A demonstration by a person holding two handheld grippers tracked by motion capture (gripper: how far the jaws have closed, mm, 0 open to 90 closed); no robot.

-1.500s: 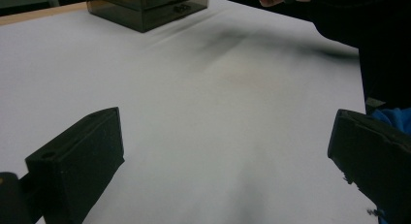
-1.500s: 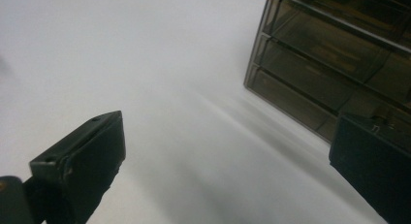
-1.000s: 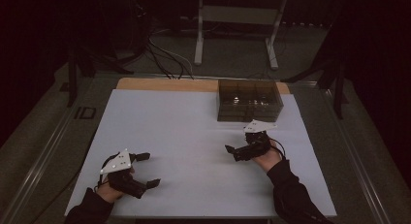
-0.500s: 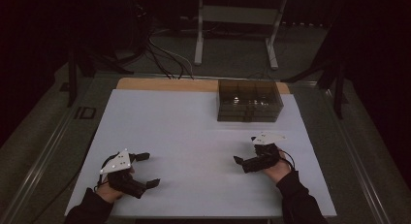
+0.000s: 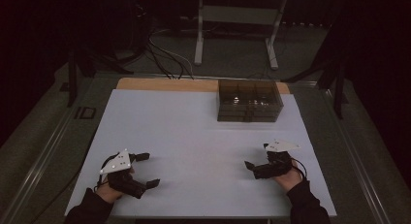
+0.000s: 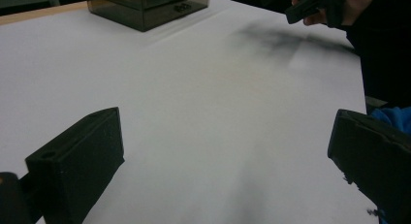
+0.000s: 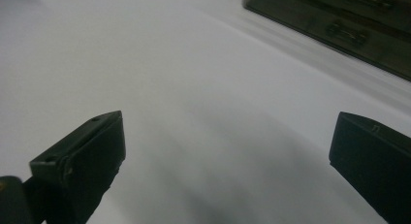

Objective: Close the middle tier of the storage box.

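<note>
Hands rest apart on the white table [image 5: 194,136]; right gripper [image 5: 257,168], jaws wide and empty, has drawn back from the smoky clear drawer box [image 5: 248,100] at one o'clock; left gripper [image 5: 145,169] likewise wide, likely finished.

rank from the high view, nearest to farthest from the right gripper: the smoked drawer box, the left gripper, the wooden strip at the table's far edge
From the right gripper:
1. Smoked drawer box, straight ahead toward the far side.
2. Left gripper, across the near edge.
3. Wooden strip, far edge behind the box.
</note>
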